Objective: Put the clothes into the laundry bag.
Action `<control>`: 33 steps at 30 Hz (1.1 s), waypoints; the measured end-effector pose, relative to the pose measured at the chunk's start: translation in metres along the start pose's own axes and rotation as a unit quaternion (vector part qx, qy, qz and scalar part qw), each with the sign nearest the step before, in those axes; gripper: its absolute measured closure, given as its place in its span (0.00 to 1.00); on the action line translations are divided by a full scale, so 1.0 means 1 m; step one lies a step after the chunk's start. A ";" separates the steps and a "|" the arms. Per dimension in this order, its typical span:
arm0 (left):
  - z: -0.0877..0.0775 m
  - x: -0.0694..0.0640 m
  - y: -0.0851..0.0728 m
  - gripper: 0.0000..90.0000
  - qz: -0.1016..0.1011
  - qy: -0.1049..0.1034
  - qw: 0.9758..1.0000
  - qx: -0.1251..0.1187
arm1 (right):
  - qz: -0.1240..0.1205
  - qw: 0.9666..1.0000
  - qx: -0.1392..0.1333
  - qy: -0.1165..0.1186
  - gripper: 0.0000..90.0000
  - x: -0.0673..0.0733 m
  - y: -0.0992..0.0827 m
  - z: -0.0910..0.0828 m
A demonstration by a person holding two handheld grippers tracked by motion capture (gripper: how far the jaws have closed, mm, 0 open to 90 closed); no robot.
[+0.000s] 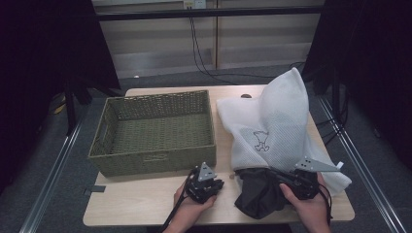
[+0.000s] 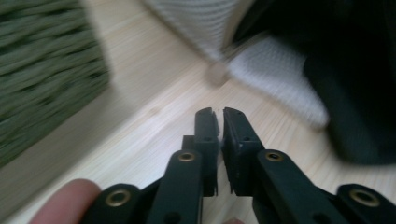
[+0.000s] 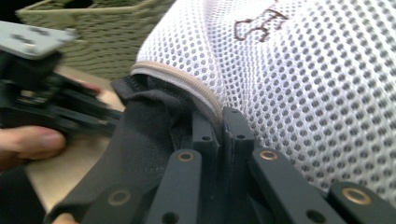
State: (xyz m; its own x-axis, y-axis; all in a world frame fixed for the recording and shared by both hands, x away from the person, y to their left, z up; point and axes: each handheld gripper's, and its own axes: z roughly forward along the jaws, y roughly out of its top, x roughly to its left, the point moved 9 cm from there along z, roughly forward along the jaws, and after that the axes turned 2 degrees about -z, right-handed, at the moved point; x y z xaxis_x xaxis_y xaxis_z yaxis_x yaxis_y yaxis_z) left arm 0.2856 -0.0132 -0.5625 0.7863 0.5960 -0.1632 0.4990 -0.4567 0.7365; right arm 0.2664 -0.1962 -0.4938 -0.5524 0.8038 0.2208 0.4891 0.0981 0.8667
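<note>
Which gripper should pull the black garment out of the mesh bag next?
Right gripper: already shut at the mesh bag mouth on the black garment. Left gripper is shut on nothing, over bare table.

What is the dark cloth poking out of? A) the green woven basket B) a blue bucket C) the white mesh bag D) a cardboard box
C: the black cloth comes out of the open, zippered mouth of the white mesh laundry bag, where the right gripper is shut on the bag's edge; the green woven basket sits apart to the side.
</note>
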 end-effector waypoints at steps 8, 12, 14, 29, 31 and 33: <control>-0.010 -0.015 0.013 0.72 -0.025 -0.059 0.996 -0.066 | -0.029 0.999 0.003 0.035 0.96 0.022 0.001 0.001; -0.007 -0.022 0.014 0.79 0.003 -0.050 0.997 -0.066 | -0.022 0.999 0.001 0.042 0.96 0.025 0.000 0.004; 0.000 -0.026 0.010 0.86 0.017 -0.044 0.998 -0.044 | -0.014 0.999 0.001 0.048 0.96 0.027 0.000 0.005; 0.007 -0.025 0.001 1.00 0.049 -0.025 0.998 0.028 | -0.057 0.998 0.002 -0.020 0.95 0.017 0.008 0.002; 0.006 -0.024 0.001 1.00 0.051 -0.028 0.998 0.031 | -0.051 0.998 -0.007 -0.038 0.95 0.009 0.013 0.000; 0.005 -0.023 0.000 1.00 0.045 -0.032 0.998 0.031 | -0.037 0.997 -0.017 -0.061 0.95 -0.003 0.017 -0.002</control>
State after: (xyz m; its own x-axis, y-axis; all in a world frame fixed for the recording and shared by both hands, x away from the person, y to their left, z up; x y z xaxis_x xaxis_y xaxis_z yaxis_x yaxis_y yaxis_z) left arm 0.2692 -0.0300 -0.5619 0.8499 0.5080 -0.1402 0.4444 -0.5479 0.7088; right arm 0.2747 -0.1977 -0.4792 -0.4981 0.8611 0.1018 0.4256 0.1405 0.8939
